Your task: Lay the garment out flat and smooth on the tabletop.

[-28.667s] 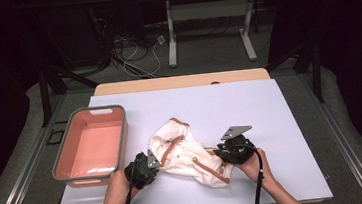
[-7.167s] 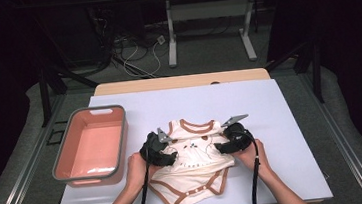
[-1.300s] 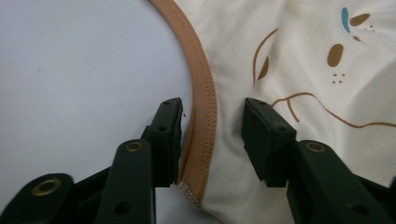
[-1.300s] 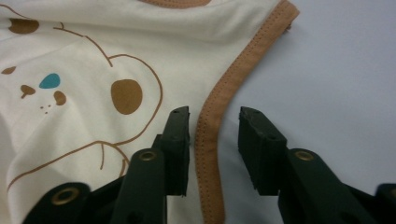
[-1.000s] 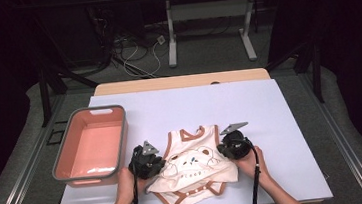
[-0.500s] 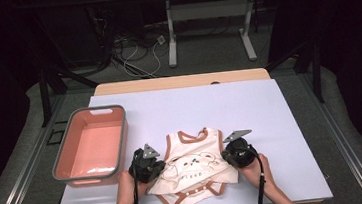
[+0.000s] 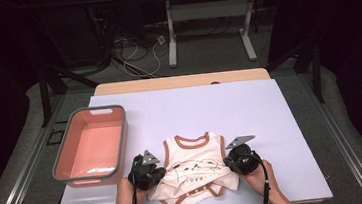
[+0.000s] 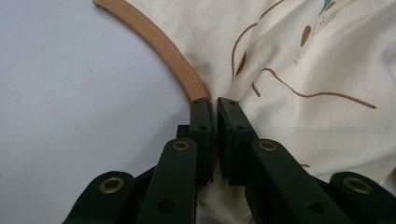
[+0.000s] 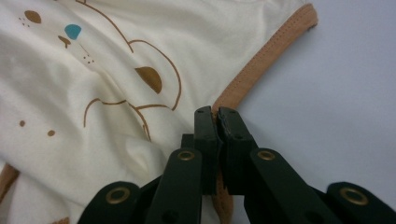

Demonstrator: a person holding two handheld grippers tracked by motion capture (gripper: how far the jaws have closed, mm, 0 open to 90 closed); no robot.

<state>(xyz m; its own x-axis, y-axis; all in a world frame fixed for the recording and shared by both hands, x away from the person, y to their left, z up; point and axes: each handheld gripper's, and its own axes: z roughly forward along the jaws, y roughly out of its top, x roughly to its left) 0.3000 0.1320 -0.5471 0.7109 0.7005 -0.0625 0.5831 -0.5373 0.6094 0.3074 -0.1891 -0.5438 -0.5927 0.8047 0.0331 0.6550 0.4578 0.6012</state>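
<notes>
Both grippers (clamped) on bodysuit (image 7: pixel 195 168)

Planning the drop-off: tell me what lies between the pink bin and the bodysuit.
In the high view, bare white table runs between the pink bin and the bodysuit; the left gripper, clamped on its edge, sits there.

Black left claw (image 8: pixel 214 105) with brass rivets, trailing a black cable.

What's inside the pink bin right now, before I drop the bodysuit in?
The pink bin looks empty: its floor shows bare in the high view, apart from pale glare near the front wall. The strip of floor just behind that near wall is hidden. The bodysuit lies on the table beside it.
</notes>
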